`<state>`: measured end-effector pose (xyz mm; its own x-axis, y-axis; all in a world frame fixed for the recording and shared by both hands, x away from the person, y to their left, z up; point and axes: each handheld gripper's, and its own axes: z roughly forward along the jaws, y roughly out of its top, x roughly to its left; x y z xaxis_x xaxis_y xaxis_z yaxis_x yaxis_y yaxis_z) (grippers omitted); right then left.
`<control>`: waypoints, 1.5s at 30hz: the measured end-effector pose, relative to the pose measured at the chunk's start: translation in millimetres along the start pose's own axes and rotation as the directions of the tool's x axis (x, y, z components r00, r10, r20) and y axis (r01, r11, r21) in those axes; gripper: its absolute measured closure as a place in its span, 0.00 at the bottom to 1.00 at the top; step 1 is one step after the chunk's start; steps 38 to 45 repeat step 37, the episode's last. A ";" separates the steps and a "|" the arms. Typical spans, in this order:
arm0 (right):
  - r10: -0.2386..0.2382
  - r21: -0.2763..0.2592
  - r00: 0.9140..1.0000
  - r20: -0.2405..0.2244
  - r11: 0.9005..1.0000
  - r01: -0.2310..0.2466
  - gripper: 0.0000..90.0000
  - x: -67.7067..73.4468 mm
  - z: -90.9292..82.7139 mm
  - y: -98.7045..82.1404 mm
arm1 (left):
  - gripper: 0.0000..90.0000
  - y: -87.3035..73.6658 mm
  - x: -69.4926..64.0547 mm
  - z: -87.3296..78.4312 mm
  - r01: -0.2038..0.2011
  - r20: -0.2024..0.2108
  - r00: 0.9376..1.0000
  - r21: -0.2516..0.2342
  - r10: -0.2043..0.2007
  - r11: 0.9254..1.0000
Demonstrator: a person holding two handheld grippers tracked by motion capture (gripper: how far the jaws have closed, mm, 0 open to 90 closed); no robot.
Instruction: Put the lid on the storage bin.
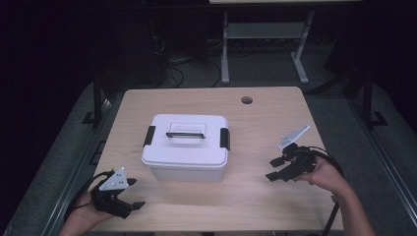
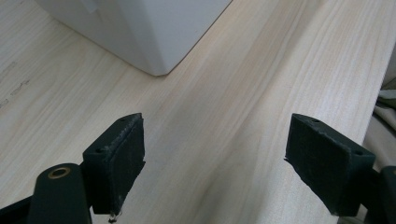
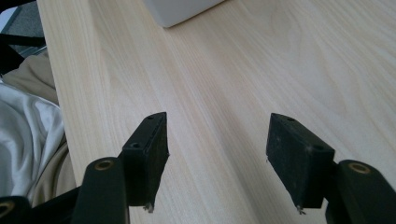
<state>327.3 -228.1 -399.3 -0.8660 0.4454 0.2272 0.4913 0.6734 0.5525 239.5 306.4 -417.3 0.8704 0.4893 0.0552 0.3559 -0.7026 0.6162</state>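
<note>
A white lidded box [image 1: 187, 146] with black side latches and handle sits shut at the centre of the pale wooden table [image 1: 255, 196], contents hidden, while the left gripper [image 1: 129, 194] at seven o'clock and right gripper [image 1: 276, 168] at four o'clock both gape empty above dark floor

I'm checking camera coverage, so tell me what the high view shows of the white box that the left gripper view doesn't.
The high view takes in the whole white box: its closed lid with the black handle, a black latch at each end, and both grippers lying off to either side. The left gripper view has a close look at one lower corner of the box and its own open jaws over bare wood. Both show the box standing on the wooden table.
</note>
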 end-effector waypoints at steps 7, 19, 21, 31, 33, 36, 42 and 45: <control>0.008 -0.006 1.000 -0.003 1.000 -0.008 0.42 0.9 1.2 -6.5 | 0.22 -0.3 0.2 -0.6 0.001 0.000 1.000 0.001 -0.001 1.000; 0.016 -0.002 1.000 -0.003 1.000 -0.016 0.40 3.4 5.1 -18.7 | 0.22 -0.5 0.5 -0.1 0.005 0.003 1.000 -0.001 -0.005 1.000; 0.015 -0.003 1.000 -0.007 1.000 -0.015 0.40 4.4 7.1 -21.1 | 0.22 -0.6 0.6 -0.1 0.007 0.002 1.000 0.000 -0.007 1.000; 0.023 -0.003 1.000 -0.009 1.000 -0.023 0.40 9.6 10.3 -29.7 | 0.22 -2.6 0.4 -0.2 0.013 -0.002 1.000 -0.002 -0.013 1.000; 0.024 -0.009 1.000 -0.009 1.000 -0.024 0.40 11.8 10.0 -32.5 | 0.22 -2.3 0.3 -1.2 0.012 -0.003 1.000 -0.004 -0.012 1.000; 0.023 -0.011 1.000 -0.004 1.000 -0.023 0.39 15.4 8.8 -36.9 | 0.22 -1.1 -0.4 -1.6 0.006 -0.007 1.000 -0.007 -0.006 1.000; 0.021 -0.015 1.000 -0.002 1.000 -0.021 0.39 16.4 8.2 -38.3 | 0.22 -0.9 -0.3 -1.8 0.005 -0.008 1.000 -0.006 -0.005 1.000; 0.021 -0.015 1.000 -0.002 1.000 -0.021 0.39 16.4 8.2 -38.3 | 0.22 -0.9 -0.3 -1.8 0.005 -0.008 1.000 -0.006 -0.005 1.000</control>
